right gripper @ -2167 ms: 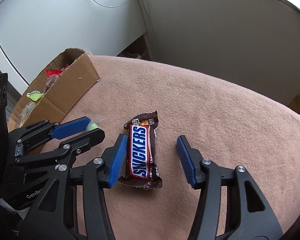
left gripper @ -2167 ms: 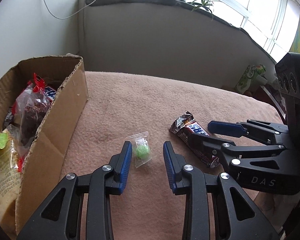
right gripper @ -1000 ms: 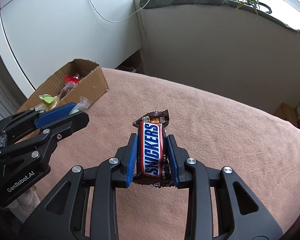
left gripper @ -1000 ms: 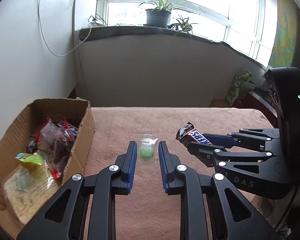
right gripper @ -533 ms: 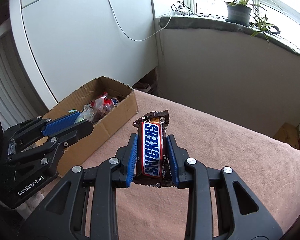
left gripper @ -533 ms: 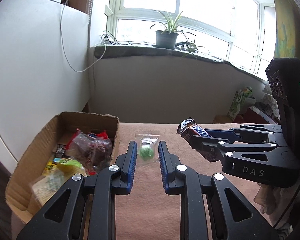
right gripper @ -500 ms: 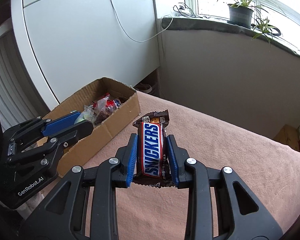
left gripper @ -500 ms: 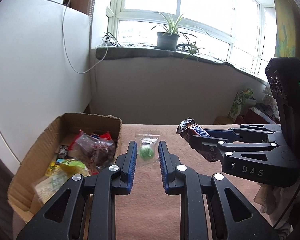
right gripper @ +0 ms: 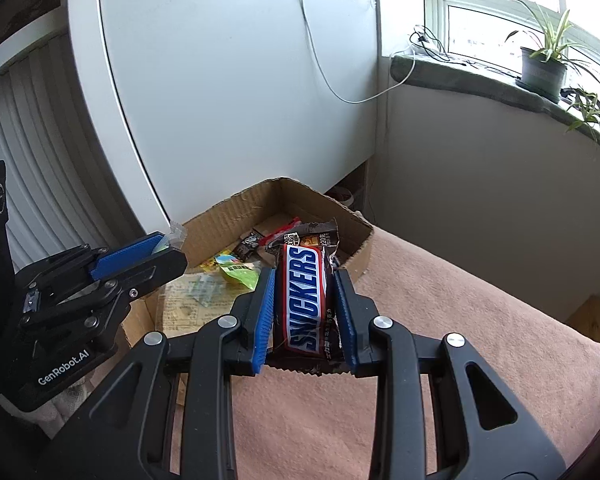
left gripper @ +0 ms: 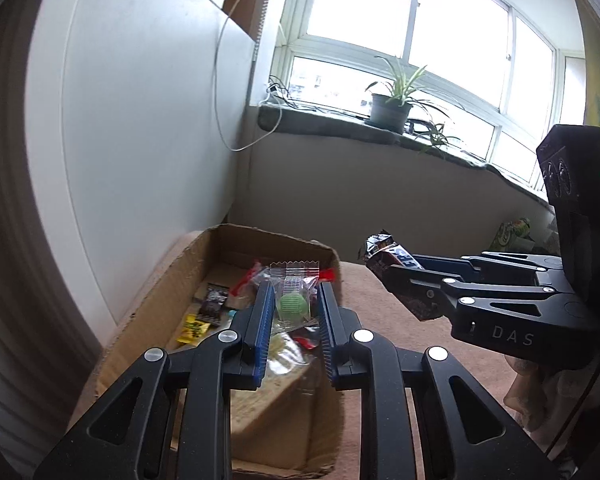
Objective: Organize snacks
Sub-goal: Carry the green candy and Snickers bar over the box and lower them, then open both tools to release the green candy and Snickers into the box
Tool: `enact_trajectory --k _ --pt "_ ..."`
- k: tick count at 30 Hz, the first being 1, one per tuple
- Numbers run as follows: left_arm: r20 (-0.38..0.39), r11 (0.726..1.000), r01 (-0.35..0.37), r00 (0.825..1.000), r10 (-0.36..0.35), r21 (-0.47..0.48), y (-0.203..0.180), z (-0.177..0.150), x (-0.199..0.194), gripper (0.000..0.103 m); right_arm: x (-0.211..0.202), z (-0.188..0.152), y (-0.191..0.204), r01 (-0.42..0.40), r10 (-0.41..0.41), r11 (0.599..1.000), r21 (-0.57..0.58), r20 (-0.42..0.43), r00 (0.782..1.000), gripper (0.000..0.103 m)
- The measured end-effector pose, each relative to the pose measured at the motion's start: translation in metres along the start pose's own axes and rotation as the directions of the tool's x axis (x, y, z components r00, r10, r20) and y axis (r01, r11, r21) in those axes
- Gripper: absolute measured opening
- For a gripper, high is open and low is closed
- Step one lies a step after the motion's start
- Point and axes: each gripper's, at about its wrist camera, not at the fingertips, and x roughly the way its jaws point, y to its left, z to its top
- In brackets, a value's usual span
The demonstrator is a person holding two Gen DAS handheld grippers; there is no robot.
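My left gripper point(left gripper: 293, 294) is shut on a small clear packet with a green candy point(left gripper: 293, 302) and hangs over the open cardboard box point(left gripper: 168, 280). Several wrapped snacks lie in that box. My right gripper point(right gripper: 304, 276) is shut on a Snickers bar point(right gripper: 305, 292), held upright above the pink blanket point(right gripper: 460, 320) beside the box's point(right gripper: 356, 256) near corner. In the left wrist view the right gripper point(left gripper: 396, 270) with the Snickers bar point(left gripper: 384, 250) shows at the right. In the right wrist view the left gripper point(right gripper: 168, 246) shows at the left over the box.
A white cabinet panel point(right gripper: 228, 80) stands just behind the box. A low grey wall point(left gripper: 380, 200) with a sill and potted plant point(left gripper: 392, 104) bounds the far side. A white cable point(right gripper: 340, 80) hangs down the panel. Pink blanket stretches to the right.
Both grippers have swung left and risen with their snacks. The left one now hangs over the box instead of the blanket; the right one has come up to the box's corner.
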Motion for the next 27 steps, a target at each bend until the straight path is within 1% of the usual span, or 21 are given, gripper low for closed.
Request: enact_trajectory --k 4,10,13,19,27 --pt "-0.011 0.998 -0.057 0.998 0.057 -0.012 0.027 0.000 0.002 0.020 0.016 0.007 0.014 -0.018 0.018 1.000 -0.025 -0.009 1.000 0.030" --pt "-0.033 0.994 -0.109 0.994 0.108 -0.031 0.048 0.001 0.013 0.020 0.039 0.015 0.027 -0.031 0.031 0.999 -0.042 -0.015 0.999 0.030" --pt "-0.036 0.992 -0.123 0.992 0.122 -0.031 0.050 0.002 0.015 0.020 0.049 0.016 0.029 -0.032 0.031 0.999 -0.042 -0.022 0.999 0.030" --pt "-0.070 0.988 -0.153 0.986 0.151 -0.012 0.051 -0.005 0.023 0.020 0.068 0.008 0.022 -0.038 0.037 0.999 -0.008 -0.056 0.998 0.030" --pt "-0.077 0.987 -0.159 0.984 0.159 0.001 0.045 -0.004 0.026 0.020 0.070 0.006 0.021 -0.039 0.038 0.999 -0.001 -0.067 0.997 0.030"
